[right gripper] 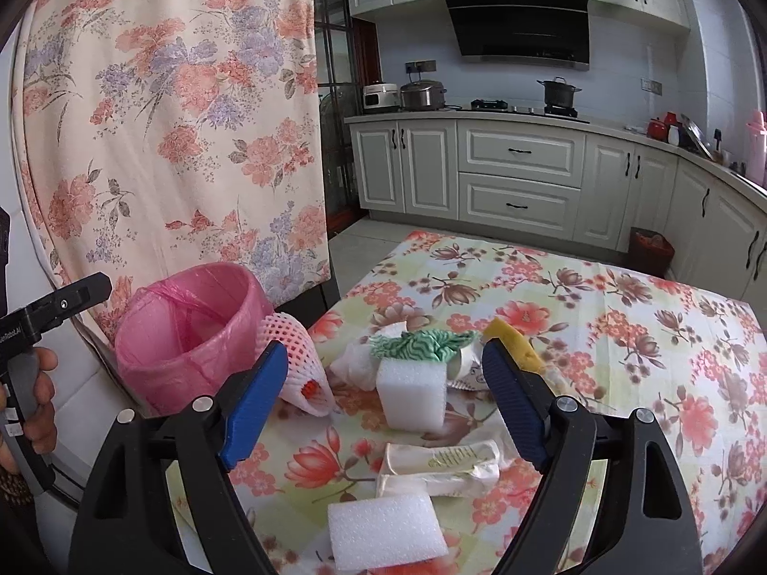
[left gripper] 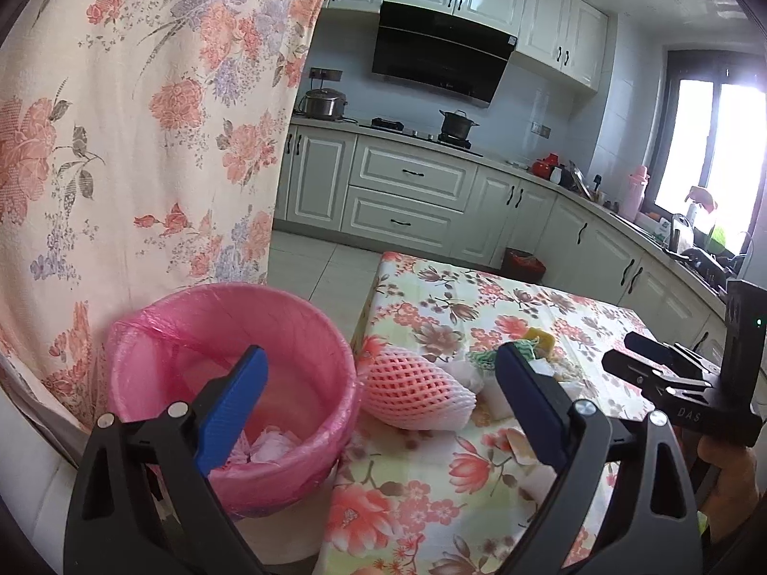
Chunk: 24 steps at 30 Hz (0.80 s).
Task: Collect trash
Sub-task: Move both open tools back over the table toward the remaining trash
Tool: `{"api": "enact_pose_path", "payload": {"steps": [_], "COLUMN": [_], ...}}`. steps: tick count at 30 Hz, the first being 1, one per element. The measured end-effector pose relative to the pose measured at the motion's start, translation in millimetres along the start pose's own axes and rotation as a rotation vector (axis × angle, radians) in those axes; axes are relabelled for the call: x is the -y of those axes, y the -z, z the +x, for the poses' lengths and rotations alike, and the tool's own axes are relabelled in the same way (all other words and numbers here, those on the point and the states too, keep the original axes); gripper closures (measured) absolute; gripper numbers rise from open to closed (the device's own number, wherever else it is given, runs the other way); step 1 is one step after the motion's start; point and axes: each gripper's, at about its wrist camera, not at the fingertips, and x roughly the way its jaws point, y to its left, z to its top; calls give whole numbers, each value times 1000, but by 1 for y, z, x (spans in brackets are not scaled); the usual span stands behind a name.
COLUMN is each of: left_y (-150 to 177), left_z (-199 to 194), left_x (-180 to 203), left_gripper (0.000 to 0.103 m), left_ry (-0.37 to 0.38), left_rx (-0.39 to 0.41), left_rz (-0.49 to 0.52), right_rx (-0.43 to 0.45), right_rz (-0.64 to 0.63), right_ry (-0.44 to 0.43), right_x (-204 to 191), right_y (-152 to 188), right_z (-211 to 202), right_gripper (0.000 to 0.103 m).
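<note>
Pink bin (left gripper: 230, 383) mouth open, foam net (left gripper: 417, 395) beside rim, curtain (left gripper: 144, 143) close behind.

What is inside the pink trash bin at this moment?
In the pink trash bin, crumpled white paper lies at the bottom. The left gripper's blue finger hides part of the bottom, so more trash there cannot be ruled out.

pink bin (left gripper: 230, 335), floral tablecloth (right gripper: 623, 316) (peach blooms), white foam block (right gripper: 411, 395).

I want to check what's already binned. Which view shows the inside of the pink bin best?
The left wrist view: it looks down into the pink bin, showing crumpled paper at the bottom. The right wrist view shows only its side and upper inner wall.
</note>
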Motion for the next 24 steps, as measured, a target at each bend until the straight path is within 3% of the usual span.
{"api": "enact_pose_path", "payload": {"steps": [13,24], "left_y": [12,29], "left_z": [14,34], "left_x": [35,56], "left_gripper": [10,11], "left_ry": [58,89], "left_rx": [-42,-109], "left_rz": [38,69], "right_rx": [-65,-114], "right_rz": [19,3], "right_ry": [38,28], "right_x": [14,11], "right_y": [60,82], "right_z": [-12,-6], "right_gripper": [23,23]}}
